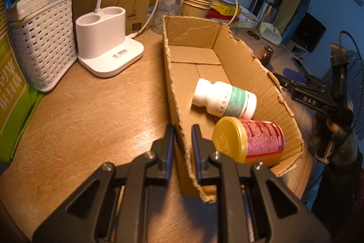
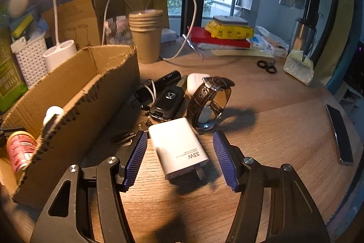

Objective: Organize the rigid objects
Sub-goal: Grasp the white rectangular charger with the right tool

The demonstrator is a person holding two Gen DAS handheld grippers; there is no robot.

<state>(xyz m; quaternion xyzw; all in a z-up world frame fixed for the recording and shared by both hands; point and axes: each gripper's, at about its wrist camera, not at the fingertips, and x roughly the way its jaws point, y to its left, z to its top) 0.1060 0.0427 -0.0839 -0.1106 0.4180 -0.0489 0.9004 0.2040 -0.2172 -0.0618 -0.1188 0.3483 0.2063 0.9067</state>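
Ribbed blue pads line the black jaws of both grippers. The left gripper [image 1: 183,129] is pinched narrow on the torn near wall of the cardboard box [image 1: 193,60], one pad outside the wall and one inside. The right gripper [image 2: 179,145] stands wide, its pads on either side of the white charger [image 2: 177,147] without touching it; the charger, a smooth rounded block with metal prongs, lies flat on the tabletop just beside the box's long outer wall.

Inside the box, toward its near end, two cylindrical containers lie on their sides: a white pill bottle [image 1: 224,98] with a green band, and a jar [image 1: 250,140] with a yellow lid and a red label, close together. The box is corrugated, open-topped, with ragged cut edges.

Beyond the charger, on the tabletop [image 2: 273,117], a cluster sits close together: a wristwatch [image 2: 209,101] with a dark textured leather strap, standing on edge; a black car key [image 2: 167,101]; a white earbud case [image 2: 195,81]; and a black cylindrical torch [image 2: 168,79]. A phone [image 2: 340,136] lies near the table's right edge.

The tabletop is wood-grained, warm brown and rounded at its edge. Along its far side stand stacked paper cups [image 2: 146,35], a white lamp base [image 1: 107,42], a white woven plastic basket [image 1: 43,42], and books. Behind it are a curtain and a large window.
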